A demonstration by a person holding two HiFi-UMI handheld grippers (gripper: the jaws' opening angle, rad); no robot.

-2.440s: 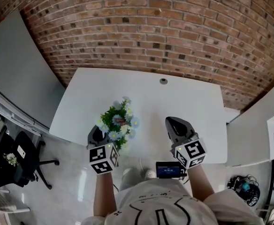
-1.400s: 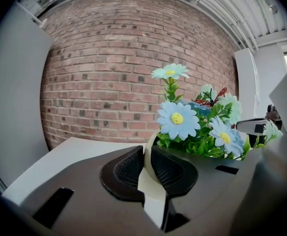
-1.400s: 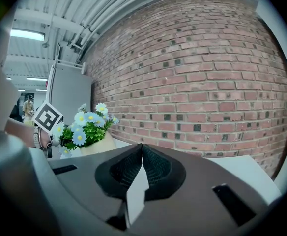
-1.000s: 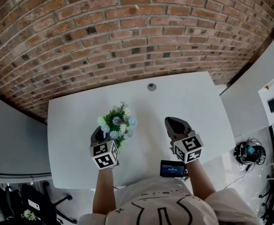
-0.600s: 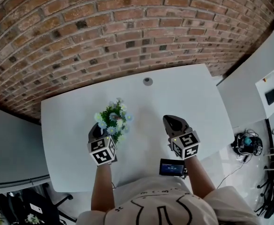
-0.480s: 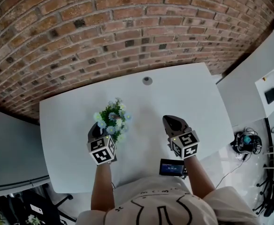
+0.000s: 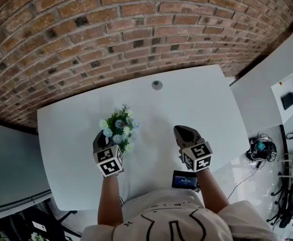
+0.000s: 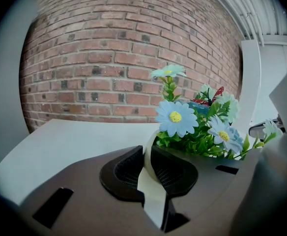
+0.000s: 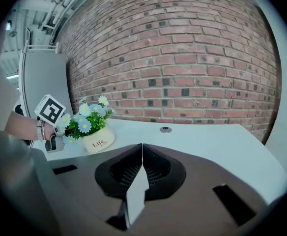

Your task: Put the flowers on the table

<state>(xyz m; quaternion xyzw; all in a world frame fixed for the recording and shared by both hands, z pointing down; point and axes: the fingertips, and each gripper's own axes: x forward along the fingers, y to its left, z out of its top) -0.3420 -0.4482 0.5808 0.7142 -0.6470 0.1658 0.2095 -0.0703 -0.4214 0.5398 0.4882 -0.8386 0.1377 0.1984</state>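
Head view: left gripper at small cream ceramic pot of blue-and-white artificial daisies, above front-left part of white rectangular table; right gripper well apart from it.
Left gripper view: jaws clenched on the pot's rim.
Right gripper view: jaws pressed together, nothing between; the pot appears to rest on the table.

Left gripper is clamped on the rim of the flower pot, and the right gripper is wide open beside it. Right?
Not quite: the right gripper is shut, jaws together with nothing between them, as the right gripper view shows. The left gripper is indeed clamped on the rim of the flower pot.
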